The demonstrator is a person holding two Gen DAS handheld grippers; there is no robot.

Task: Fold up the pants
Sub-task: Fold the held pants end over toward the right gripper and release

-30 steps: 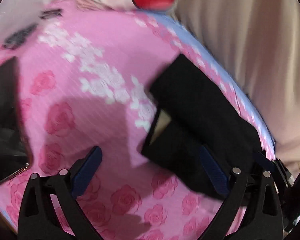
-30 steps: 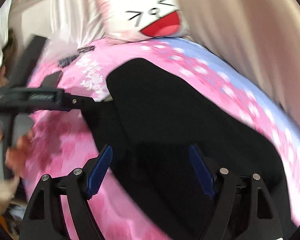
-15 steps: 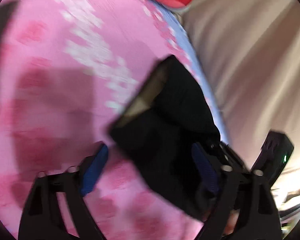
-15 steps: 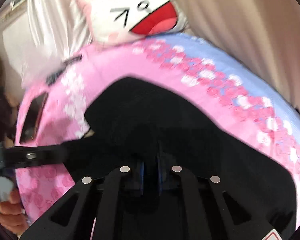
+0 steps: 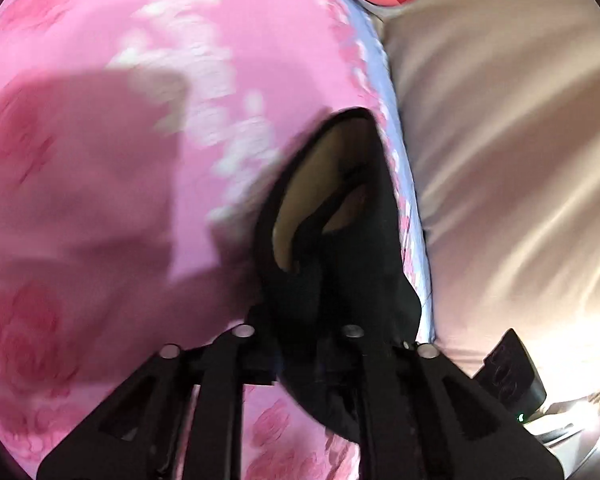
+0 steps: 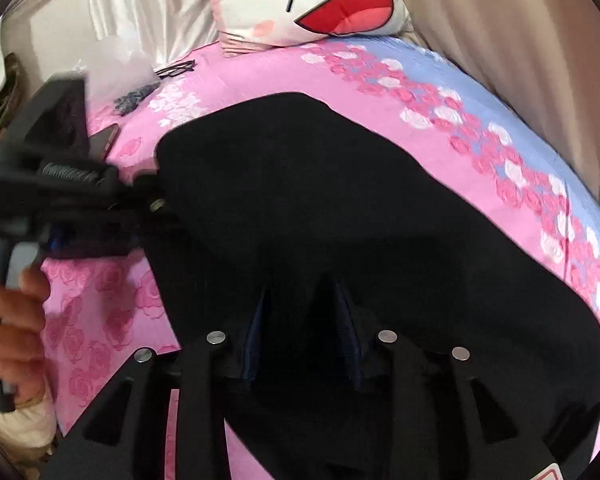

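1. We see the black pants (image 6: 340, 208) spread on the pink bedsheet (image 6: 236, 72), ahead of and under both grippers. They look soft, limp and light; hems and edges seem the best holds.
2. Our left gripper (image 5: 300, 344) is closing, pinching an edge fold of cloth.
3. Our right gripper (image 6: 300, 320) is opening, cloth lying between its jaws.
4. Only the left view shows the tan lining (image 5: 300, 184); only the right shows a hand (image 6: 8, 320) and a phone (image 6: 104, 140).

matt black cloth pants (image 6: 340, 208) on a pink rose-print woven bedspread (image 6: 236, 72); matt black plastic gripper arms with shiny metal rivets (image 6: 387, 336).
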